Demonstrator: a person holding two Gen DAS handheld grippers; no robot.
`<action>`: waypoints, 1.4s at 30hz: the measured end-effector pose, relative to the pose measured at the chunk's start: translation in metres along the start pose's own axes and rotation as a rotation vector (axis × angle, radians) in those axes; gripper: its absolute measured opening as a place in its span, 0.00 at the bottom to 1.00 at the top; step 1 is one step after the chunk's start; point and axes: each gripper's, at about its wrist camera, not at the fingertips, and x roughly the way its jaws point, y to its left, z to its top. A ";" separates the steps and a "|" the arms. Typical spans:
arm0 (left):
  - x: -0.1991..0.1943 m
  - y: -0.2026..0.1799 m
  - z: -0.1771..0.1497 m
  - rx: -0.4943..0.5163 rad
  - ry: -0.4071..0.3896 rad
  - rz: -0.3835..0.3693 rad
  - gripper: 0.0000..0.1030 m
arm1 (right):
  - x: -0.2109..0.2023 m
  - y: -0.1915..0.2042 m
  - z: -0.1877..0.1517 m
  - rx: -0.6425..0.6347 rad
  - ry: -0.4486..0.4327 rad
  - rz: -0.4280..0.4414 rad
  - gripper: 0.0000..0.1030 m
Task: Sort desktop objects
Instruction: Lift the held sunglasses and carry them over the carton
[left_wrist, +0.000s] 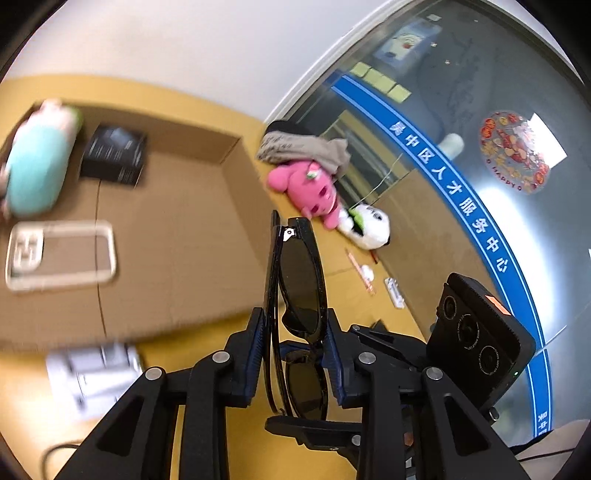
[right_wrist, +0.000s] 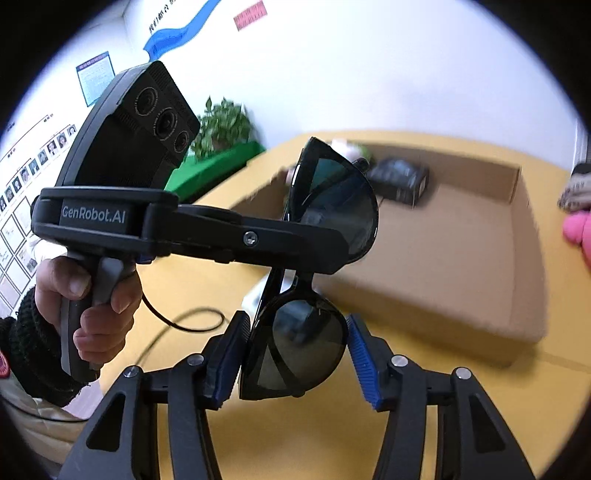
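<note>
My left gripper (left_wrist: 293, 354) is clamped on the folded black sunglasses (left_wrist: 299, 295), holding them upright in the air just near of the cardboard box (left_wrist: 177, 229). My right gripper (right_wrist: 291, 354) brackets one lens with pads apart (a handover, I'd judge).

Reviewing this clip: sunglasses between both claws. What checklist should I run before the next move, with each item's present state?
1. Left claw shut on sunglasses: ok.
2. Sunglasses folded: ok.
3. Right claw gripping the lower lens: not ok, open, pads either side.
4. Right pads touching the lens: cannot tell.
5. Bare floor in cardboard box beside black box and phone case: ok.
6. Pink plush and panda plush sorted: not ok, both lie on the table outside the box.
</note>
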 end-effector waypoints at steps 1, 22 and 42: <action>0.001 -0.004 0.011 0.016 -0.004 -0.006 0.30 | -0.004 -0.003 0.007 -0.006 -0.011 0.000 0.51; 0.067 0.006 0.198 0.028 0.029 -0.040 0.30 | -0.004 -0.127 0.148 0.012 -0.051 -0.040 0.50; 0.194 0.128 0.243 -0.204 0.176 -0.063 0.29 | 0.114 -0.252 0.171 0.234 0.159 -0.012 0.49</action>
